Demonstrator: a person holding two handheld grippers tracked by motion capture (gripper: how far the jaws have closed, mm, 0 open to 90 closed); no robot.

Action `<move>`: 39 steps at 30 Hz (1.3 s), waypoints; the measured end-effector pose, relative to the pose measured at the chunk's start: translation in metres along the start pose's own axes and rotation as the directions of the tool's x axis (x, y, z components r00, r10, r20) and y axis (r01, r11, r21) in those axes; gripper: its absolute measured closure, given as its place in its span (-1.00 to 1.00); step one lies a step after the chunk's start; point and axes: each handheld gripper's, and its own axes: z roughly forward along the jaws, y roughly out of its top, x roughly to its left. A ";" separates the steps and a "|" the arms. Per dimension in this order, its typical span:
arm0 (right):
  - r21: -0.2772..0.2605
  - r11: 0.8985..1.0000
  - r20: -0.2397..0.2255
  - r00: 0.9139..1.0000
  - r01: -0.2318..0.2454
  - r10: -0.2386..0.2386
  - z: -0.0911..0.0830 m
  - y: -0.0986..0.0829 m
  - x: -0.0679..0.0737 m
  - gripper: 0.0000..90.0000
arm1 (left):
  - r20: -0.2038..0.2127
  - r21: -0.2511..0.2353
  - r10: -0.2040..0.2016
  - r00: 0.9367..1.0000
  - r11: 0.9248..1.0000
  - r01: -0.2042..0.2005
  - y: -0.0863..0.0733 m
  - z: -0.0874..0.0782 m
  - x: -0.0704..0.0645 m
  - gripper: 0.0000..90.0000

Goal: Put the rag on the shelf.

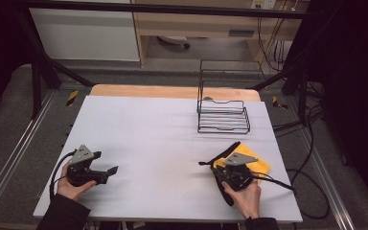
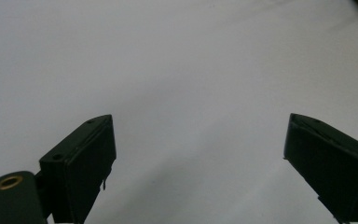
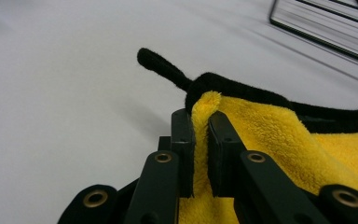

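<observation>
In the right gripper view we see the right gripper point(image 3: 200, 140) with its jaws clamped on a raised fold of the yellow cloth point(image 3: 279, 135); the plush pile bulges up between the two black jaws. The cloth has a black edging, and a short black loop point(image 3: 161, 65) sticks out from its corner just beyond the jaws. From above, we find the cloth point(image 1: 261, 165) lying on the white surface point(image 1: 163, 143), just on the near side of the black wire rack point(image 1: 223, 117), partly under the right gripper point(image 1: 220, 165) and the hand point(image 1: 247, 199) that holds it. The rack stands at the far right of the surface, apart from the cloth.

The left gripper point(image 2: 200, 140) has its jaws spread wide with bare white surface between them, and they hold nothing. In the high view it point(image 1: 109, 171) sits well to the left of the rack and nearer to us, held low over the surface by the left hand point(image 1: 72, 187), well apart from the cloth.
</observation>
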 end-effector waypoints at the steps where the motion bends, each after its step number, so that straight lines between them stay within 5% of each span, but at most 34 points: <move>1: -0.002 1.000 -0.012 1.000 0.012 -0.012 0.005 0.003 0.004 0.83 | 0.000 0.000 0.000 1.000 1.000 0.000 0.000 0.000 0.000 -0.80; 7: -0.022 0.999 -0.127 0.991 0.048 -0.051 0.031 0.025 0.034 0.83 | -0.002 0.000 -0.003 1.000 1.000 0.003 0.000 -0.001 0.001 -0.80; 15: 0.012 0.990 -0.246 0.960 0.142 -0.135 0.057 0.035 0.075 0.82 | -0.004 0.001 -0.011 1.000 1.000 0.011 0.000 -0.002 0.002 -0.80; 20: 0.041 0.987 -0.276 0.952 0.153 -0.136 0.067 0.031 0.076 0.73 | -0.005 0.005 -0.016 1.000 1.000 0.016 0.001 -0.001 0.000 -0.80; 24: 0.021 0.990 -0.296 0.947 0.137 -0.124 0.067 0.031 0.074 0.44 | -0.005 0.014 -0.017 1.000 1.000 0.017 0.002 -0.001 -0.001 -0.81; 29: -0.041 0.995 -0.283 0.954 0.093 -0.101 0.055 0.037 0.064 0.20 | -0.005 0.021 -0.014 1.000 1.000 0.014 0.006 -0.001 -0.005 -0.82; 30: -0.071 0.995 -0.244 0.965 0.076 -0.091 0.046 0.038 0.053 0.05 | -0.005 0.022 -0.013 1.000 1.000 0.013 0.007 -0.001 -0.007 -0.82; 31: -0.071 0.995 -0.244 0.965 0.076 -0.091 0.046 0.038 0.053 0.05 | -0.005 0.020 -0.015 1.000 1.000 0.015 0.009 -0.001 -0.008 -0.82; 34: -0.116 0.993 -0.153 0.987 0.023 -0.041 0.028 0.032 0.023 -0.28 | 0.005 0.021 -0.009 1.000 1.000 0.009 0.014 0.000 -0.015 -0.82; 39: -0.119 0.992 -0.074 0.997 -0.046 0.037 0.015 0.019 -0.007 -0.49 | 0.036 0.035 0.007 0.999 0.999 -0.008 0.026 0.008 -0.033 -0.78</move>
